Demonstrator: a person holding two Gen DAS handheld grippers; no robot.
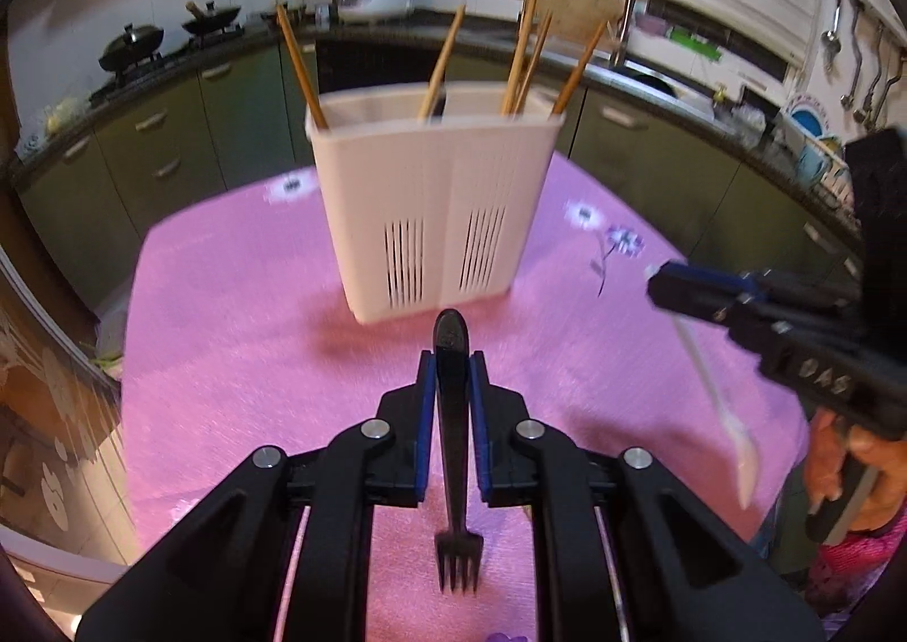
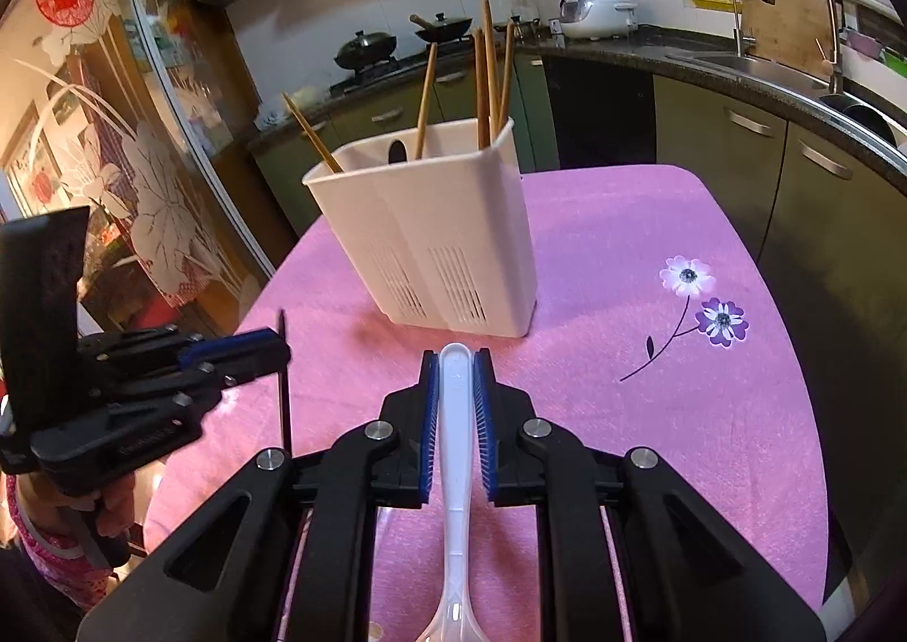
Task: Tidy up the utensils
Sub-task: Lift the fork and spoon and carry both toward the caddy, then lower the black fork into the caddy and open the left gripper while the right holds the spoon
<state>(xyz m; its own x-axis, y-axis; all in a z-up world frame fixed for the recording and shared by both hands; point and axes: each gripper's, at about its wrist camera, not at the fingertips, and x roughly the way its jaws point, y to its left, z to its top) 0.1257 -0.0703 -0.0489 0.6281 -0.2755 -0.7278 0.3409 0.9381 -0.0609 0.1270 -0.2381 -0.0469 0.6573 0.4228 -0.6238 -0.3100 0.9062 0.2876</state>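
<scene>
The left gripper [image 1: 452, 358] pinches a black fork [image 1: 453, 449], the right gripper [image 2: 455, 375] a white spoon [image 2: 455, 449], both above the tablecloth [image 2: 652, 443] before the caddy [image 2: 431, 239]. Its leaning chopsticks [image 2: 490, 75] could block either handle, tipping it.

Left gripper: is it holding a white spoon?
No, the left gripper is shut on a black fork, tines hanging toward the camera.
</scene>
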